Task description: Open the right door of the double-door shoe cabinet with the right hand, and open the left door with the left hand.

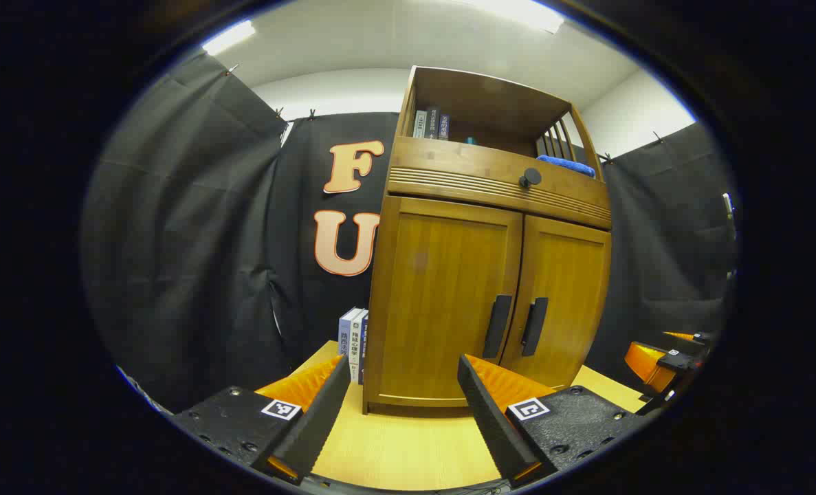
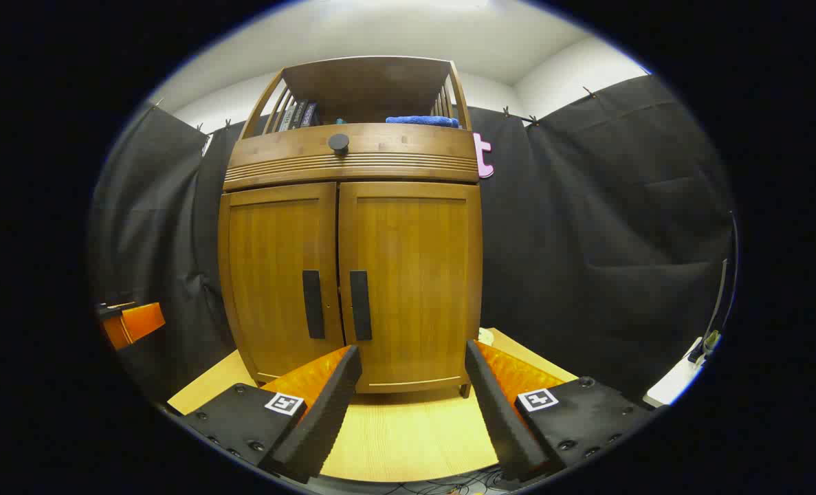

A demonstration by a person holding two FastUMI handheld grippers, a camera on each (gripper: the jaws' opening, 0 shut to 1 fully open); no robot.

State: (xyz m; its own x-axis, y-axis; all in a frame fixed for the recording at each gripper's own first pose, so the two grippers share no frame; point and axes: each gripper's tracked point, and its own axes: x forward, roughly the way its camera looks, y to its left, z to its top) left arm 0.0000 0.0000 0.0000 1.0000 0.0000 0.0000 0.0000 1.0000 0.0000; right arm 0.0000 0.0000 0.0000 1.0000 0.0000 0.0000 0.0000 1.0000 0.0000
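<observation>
The shoe cabinet (image 2: 350, 275) is standing on the table (image 2: 408, 440), both doors closed. Right gripper (image 2: 413, 385) and left gripper (image 1: 403, 392) are hovering spread wide, empty, short of it. The doors are likely rigid, hinged wood; grasp the right handle (image 2: 360, 304) and left handle (image 1: 497, 326), pulling outward

Each hand-held gripper (image 1: 403, 385) (image 2: 413, 375) has screwed bodies bearing square black-and-white markers.
</observation>
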